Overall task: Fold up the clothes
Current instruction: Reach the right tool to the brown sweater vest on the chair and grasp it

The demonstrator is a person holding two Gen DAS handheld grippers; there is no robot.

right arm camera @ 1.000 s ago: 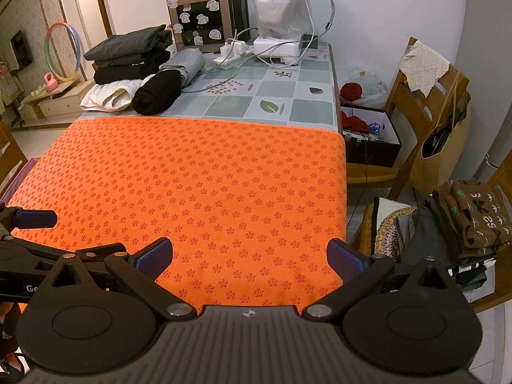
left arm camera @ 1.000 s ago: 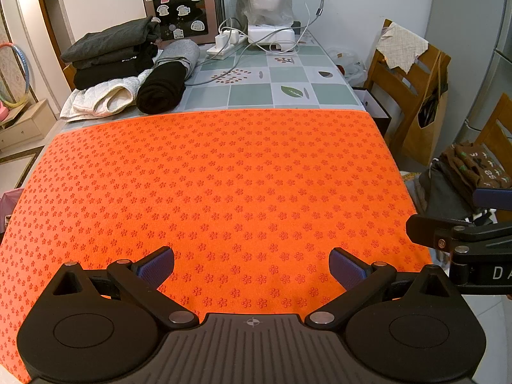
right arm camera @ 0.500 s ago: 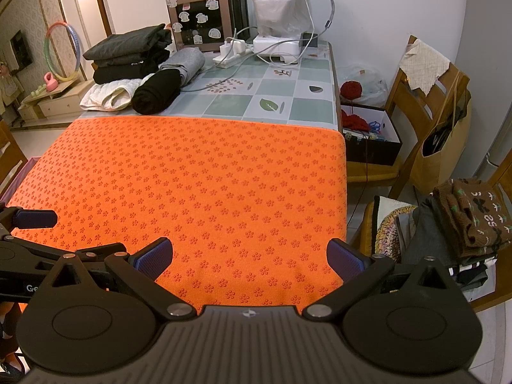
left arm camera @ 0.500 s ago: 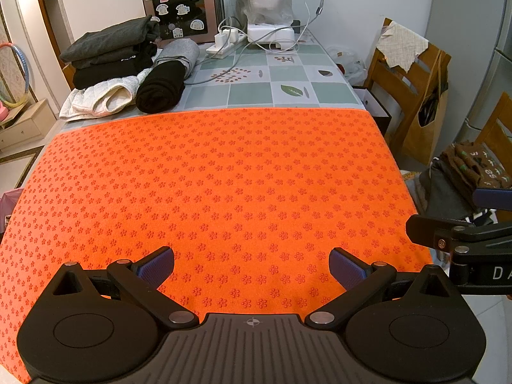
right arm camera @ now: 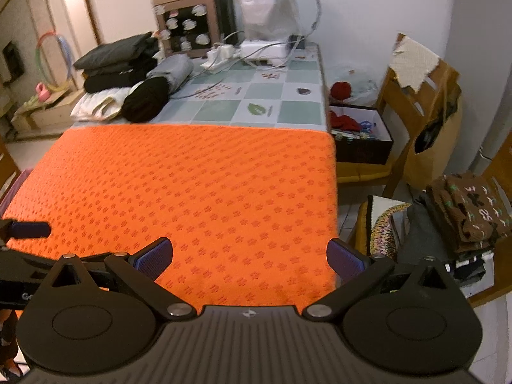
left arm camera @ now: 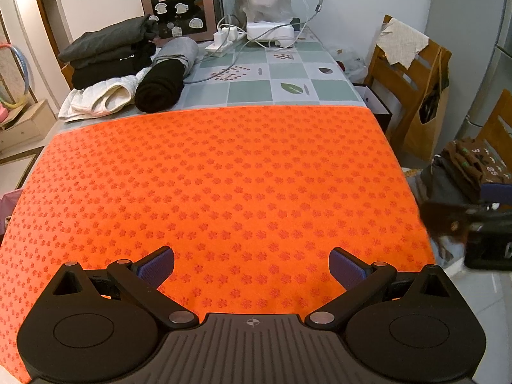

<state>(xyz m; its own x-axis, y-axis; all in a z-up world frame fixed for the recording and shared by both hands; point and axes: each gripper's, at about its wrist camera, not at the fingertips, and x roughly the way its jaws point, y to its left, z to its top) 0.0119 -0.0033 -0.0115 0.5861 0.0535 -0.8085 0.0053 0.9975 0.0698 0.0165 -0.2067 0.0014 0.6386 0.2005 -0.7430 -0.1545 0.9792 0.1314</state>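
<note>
Both the left gripper (left arm camera: 251, 264) and right gripper (right arm camera: 249, 256) hang with fingers wide and empty over the bare orange mat (left arm camera: 224, 176), likely a folding surface; folded clothes (left arm camera: 108, 54) sit stacked at the desk's far end.

Home interior, looks like a dining area used for laundry. Long table (left arm camera: 288, 76) with a green-and-white tile-pattern cover, near half under an orange floral mat (left arm camera: 224, 192). Folded and rolled clothes (left arm camera: 108, 51) stacked at the far left of the table. Small appliance with stickers on its door (left arm camera: 177, 9) against the wall, next to a plastic-wrapped white device (left arm camera: 268, 0) and a power strip with cables (left arm camera: 224, 36). Wooden chairs (right arm camera: 419, 96) on the right, one draped with cloth, another piled with garments including a brown patterned sweater (right arm camera: 467, 211). Hula hoop (right arm camera: 54, 60) by a low drawer unit, open box of red yarn (right arm camera: 355, 131) beside the table, tiled floor.
</note>
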